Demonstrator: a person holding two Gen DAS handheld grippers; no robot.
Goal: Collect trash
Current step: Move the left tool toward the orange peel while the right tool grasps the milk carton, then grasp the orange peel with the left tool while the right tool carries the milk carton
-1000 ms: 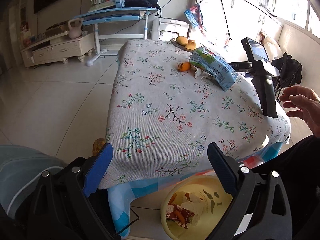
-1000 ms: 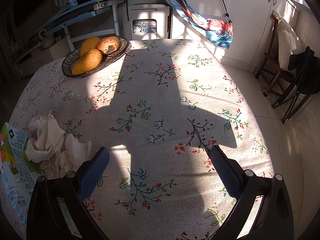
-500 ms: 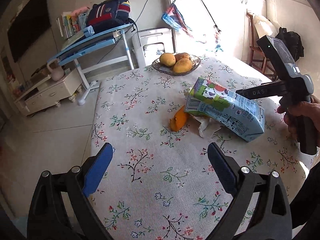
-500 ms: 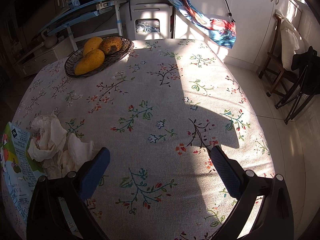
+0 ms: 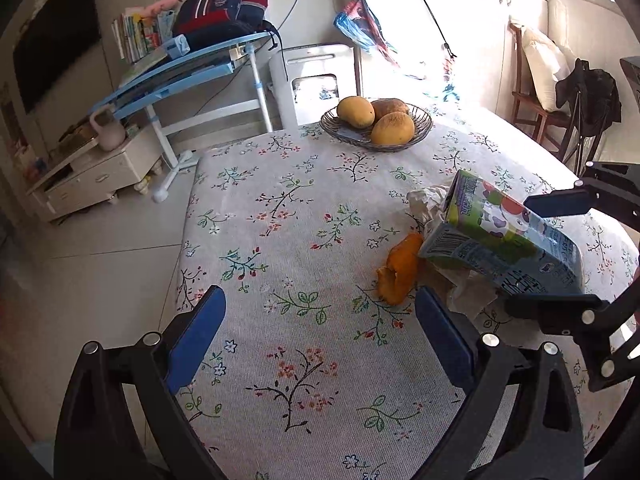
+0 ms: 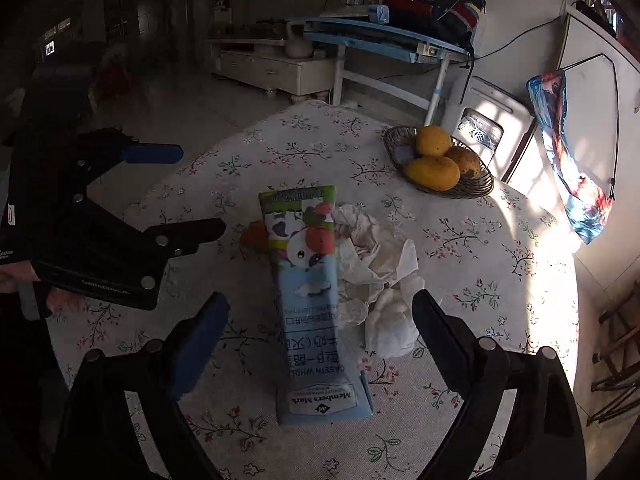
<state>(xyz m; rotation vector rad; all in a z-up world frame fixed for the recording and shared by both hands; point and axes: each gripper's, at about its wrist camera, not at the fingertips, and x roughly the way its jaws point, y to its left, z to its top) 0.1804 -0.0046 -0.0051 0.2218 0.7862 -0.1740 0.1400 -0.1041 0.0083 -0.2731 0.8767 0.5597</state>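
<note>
Left gripper (image 5: 320, 336) hovers low over the surface (image 5: 280, 240), jaws spread wide and nothing between them, nosed toward the trash pile on its right, looks like it's lining up for a pick. First thing in its path is the peel (image 5: 398, 274), orange, curled, lying flat on the floral cloth and touching the carton (image 5: 504, 240). The carton lies on its side, propped at a tilt on crumpled tissue (image 5: 464, 296) (white, stained, bunched under and beside it). Green and blue print, cartoon cow, top end squashed in, so it reads as empty. Further right, the right gripper (image 6: 320, 332) straddles the carton's near end, jaws also spread, not yet touching it; a squeeze across its width seems the plan. Fruit bowl (image 6: 438, 162) sits well apart at the far edge, not trash.
</note>
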